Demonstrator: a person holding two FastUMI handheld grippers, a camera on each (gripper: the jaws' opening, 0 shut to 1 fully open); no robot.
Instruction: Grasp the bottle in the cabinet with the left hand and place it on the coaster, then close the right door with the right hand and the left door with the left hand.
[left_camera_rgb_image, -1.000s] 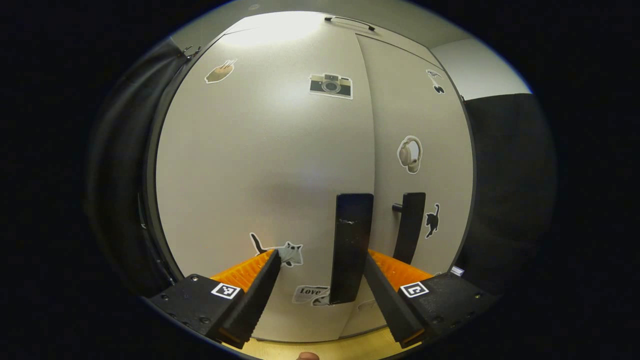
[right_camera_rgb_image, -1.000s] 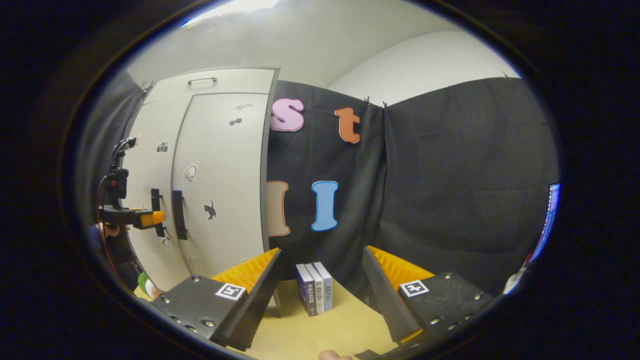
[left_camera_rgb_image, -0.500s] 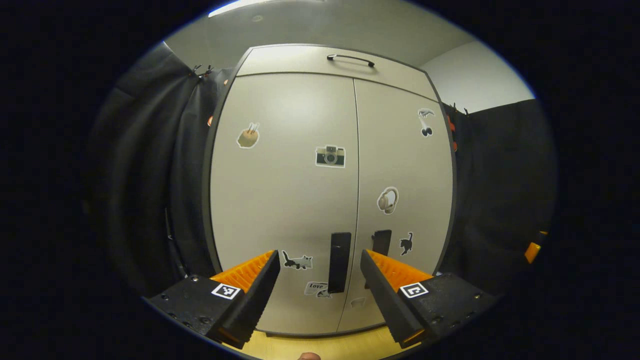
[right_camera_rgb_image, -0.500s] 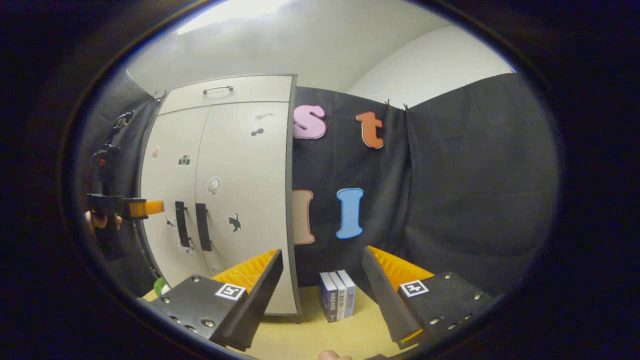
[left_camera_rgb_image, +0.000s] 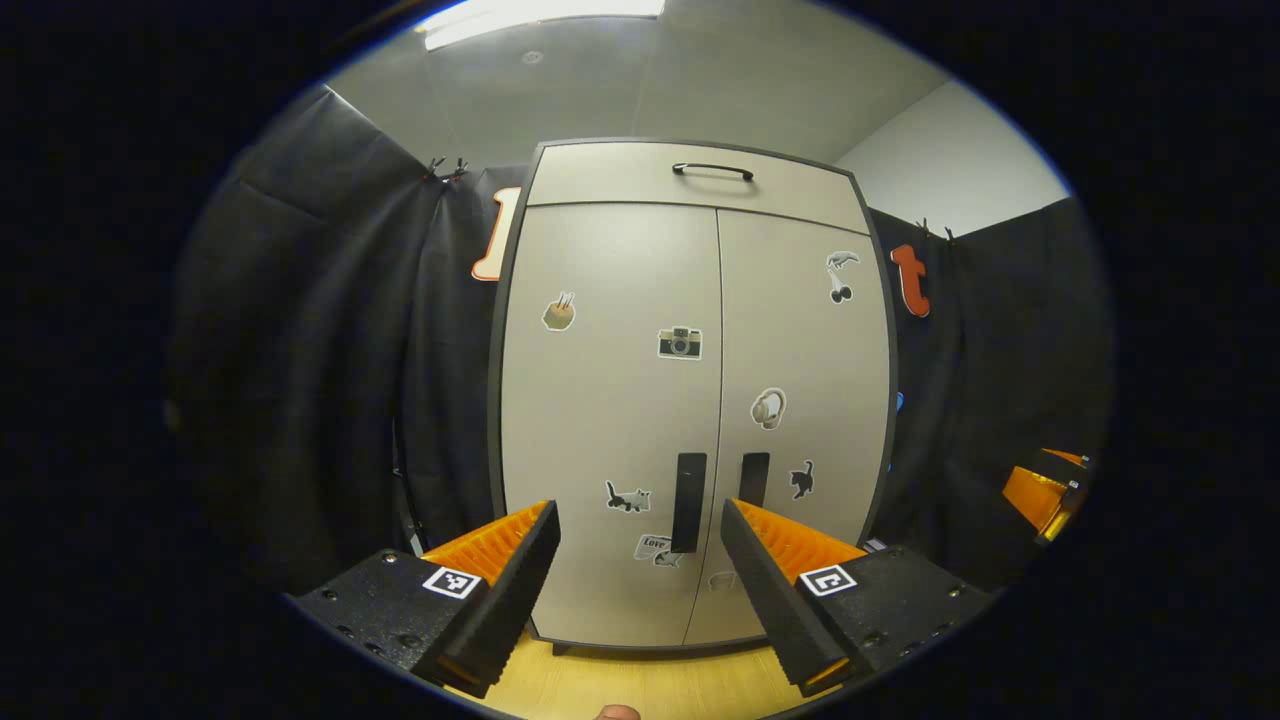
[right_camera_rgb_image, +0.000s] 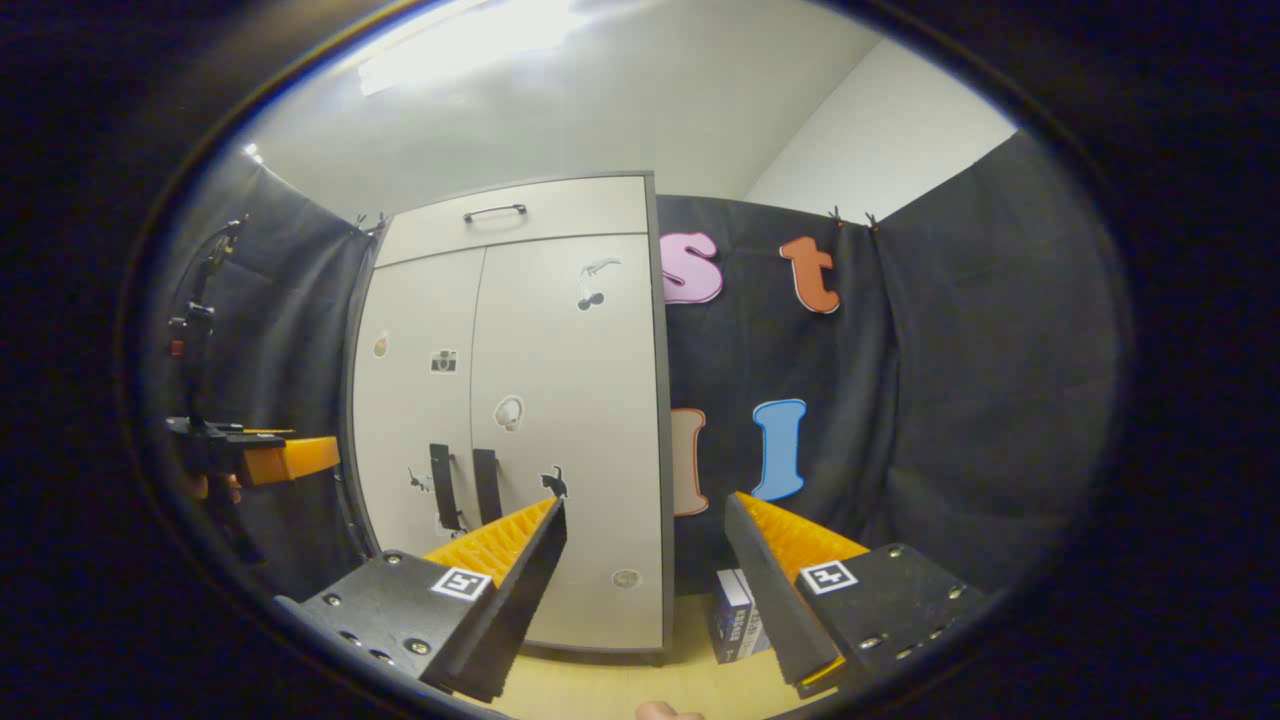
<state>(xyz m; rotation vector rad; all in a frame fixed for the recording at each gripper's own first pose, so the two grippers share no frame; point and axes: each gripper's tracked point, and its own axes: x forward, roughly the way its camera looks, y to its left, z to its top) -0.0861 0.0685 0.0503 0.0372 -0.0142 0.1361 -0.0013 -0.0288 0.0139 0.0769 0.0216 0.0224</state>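
Left gripper view: the left gripper (left_camera_rgb_image: 640, 560), fingers spread and empty, faces the cabinet (left_camera_rgb_image: 690, 400) squarely. Both doors sit flush; the left handle (left_camera_rgb_image: 689, 488), upright, lies straight ahead, well apart. The right gripper (left_camera_rgb_image: 1040, 495) shows at the right edge.

Right gripper view: the right gripper (right_camera_rgb_image: 645, 570), spread and empty, has the cabinet ahead-left, books (right_camera_rgb_image: 735, 630) below. Bottle and coaster: position cannot be told.

The cabinet (left_camera_rgb_image: 610, 420) is pale grey with black handles (left_camera_rgb_image: 690, 488) (small stickers dot both doors); table (left_camera_rgb_image: 640, 685) yellowish wood.
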